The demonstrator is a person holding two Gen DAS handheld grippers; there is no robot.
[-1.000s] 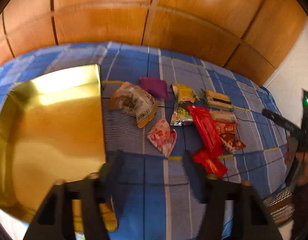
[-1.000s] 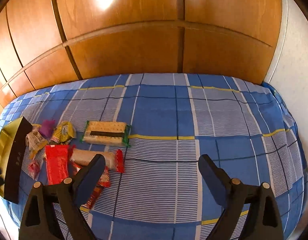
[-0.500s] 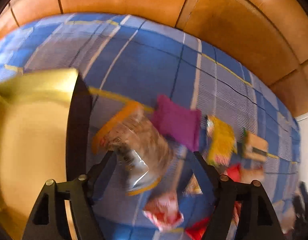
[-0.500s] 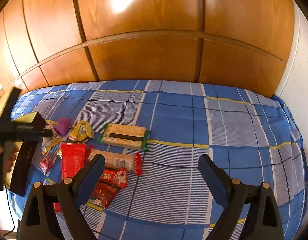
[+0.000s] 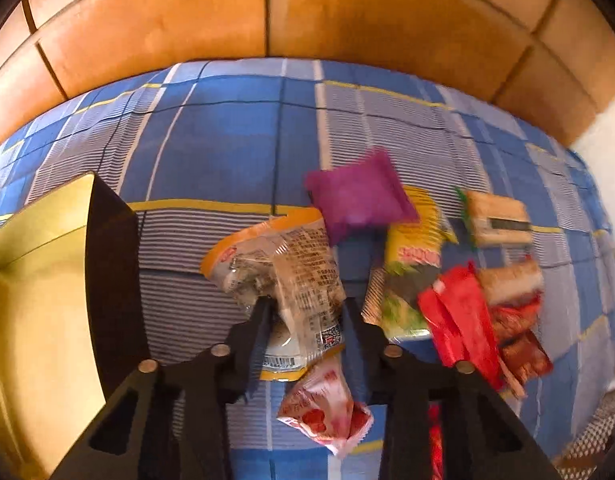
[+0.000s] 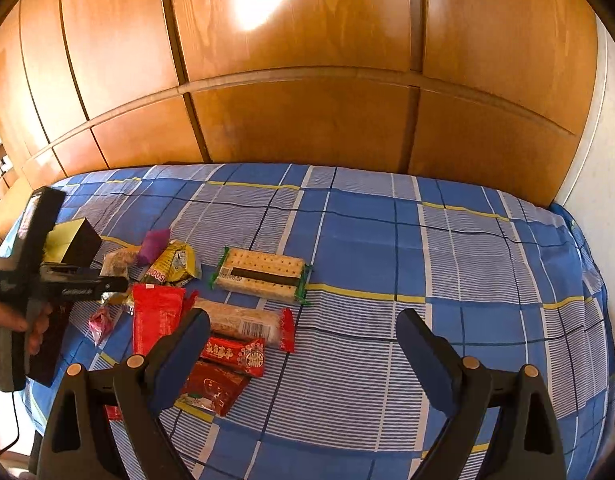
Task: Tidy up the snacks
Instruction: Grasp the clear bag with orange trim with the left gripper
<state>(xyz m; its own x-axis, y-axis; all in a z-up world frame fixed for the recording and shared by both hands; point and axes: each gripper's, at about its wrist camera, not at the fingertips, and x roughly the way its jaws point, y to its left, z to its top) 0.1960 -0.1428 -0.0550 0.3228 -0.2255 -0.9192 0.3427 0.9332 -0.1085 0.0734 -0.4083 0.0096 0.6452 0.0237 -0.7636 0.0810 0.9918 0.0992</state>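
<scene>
Left gripper (image 5: 307, 312) now astride clear packet (image 5: 295, 276) (closing)

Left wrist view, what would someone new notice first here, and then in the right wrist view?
First, the left gripper closing on a clear orange-edged snack bag on the blue plaid cloth, with a gold tray to its left. Beside it, a purple packet and red wrappers. In the right wrist view, the right gripper hangs open over bare cloth, a cracker pack beyond it.
</scene>
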